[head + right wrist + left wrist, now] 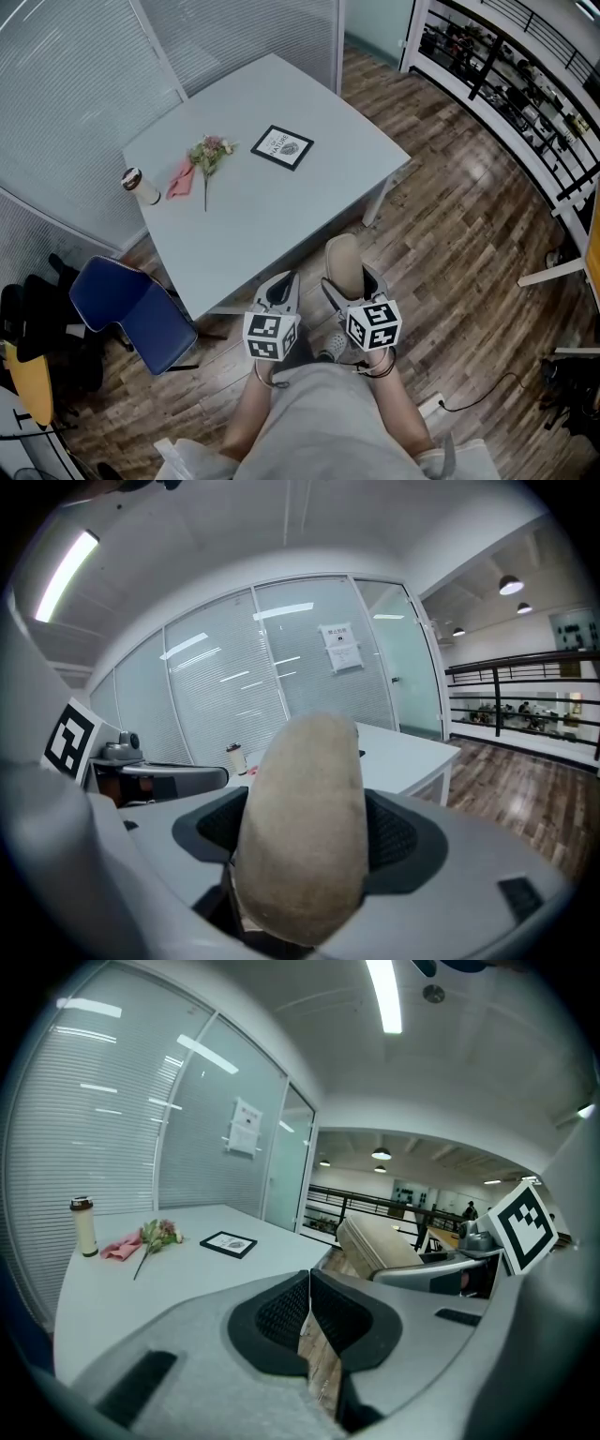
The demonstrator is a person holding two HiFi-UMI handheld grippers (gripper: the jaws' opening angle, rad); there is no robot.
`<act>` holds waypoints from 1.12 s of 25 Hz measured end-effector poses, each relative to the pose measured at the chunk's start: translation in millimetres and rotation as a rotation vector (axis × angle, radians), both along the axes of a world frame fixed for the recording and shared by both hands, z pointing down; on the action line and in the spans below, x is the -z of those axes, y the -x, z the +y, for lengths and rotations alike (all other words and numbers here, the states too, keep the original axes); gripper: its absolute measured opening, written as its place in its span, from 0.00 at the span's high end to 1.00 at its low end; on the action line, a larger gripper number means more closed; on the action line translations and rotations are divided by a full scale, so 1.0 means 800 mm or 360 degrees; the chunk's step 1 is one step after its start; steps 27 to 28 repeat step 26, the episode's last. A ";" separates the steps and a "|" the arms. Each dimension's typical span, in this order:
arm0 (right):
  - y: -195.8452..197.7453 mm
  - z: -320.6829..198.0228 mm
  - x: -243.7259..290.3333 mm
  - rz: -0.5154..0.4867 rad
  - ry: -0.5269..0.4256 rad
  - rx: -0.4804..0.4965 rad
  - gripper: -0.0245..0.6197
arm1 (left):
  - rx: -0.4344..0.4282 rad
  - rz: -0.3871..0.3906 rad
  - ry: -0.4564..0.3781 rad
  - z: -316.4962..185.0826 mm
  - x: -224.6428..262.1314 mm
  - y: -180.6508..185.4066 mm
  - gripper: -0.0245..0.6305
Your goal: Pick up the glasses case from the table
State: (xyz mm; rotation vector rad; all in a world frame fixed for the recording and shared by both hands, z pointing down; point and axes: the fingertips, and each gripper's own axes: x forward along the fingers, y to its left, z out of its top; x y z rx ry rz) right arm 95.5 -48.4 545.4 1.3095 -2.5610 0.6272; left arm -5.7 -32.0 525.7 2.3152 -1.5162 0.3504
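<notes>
One case held clear of the table

One beige glasses case (302, 827) sits between the jaws of the right gripper (349, 283), and the dark ribbed pads press on its two long sides. About half of its length stands out ahead of the jaws, with the rounded end pointing towards the table (281, 220). In the head view the case hangs off the near edge of the table, over the wooden floor (450, 244), and touches neither.

My guess is that it is a hard-shell case under a matt, suede-like cover. That would make it light and stiff, and unlikely to bend or dent under the pads. The cover should give a good bite, so slipping is a small risk. The rounded shape is the weaker point, since a hold close to either end could squeeze it out forwards. The best hold is across the narrow width near the middle, which is about where the pads sit now.

The left gripper (309, 1302) hangs just beside the right one on its left. Its jaws are together with nothing between them, and only floorboards show through the slit. It plays no part in the hold.

Four other things lie on the table, well apart from the case: a framed card (282, 146), a flower (208, 155), a pink cloth (181, 178) and a small bottle (141, 186). With the case lifted off, I judge the pick-up done or very nearly so
</notes>
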 end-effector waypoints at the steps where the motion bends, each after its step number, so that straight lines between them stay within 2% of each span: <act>1: 0.001 0.000 0.000 -0.0001 -0.0001 0.0002 0.38 | -0.0002 -0.0001 -0.0002 0.000 0.001 0.001 0.95; 28: 0.017 -0.002 -0.002 0.0005 -0.0024 0.0040 0.38 | -0.0003 0.0009 0.0019 -0.004 -0.006 0.012 0.95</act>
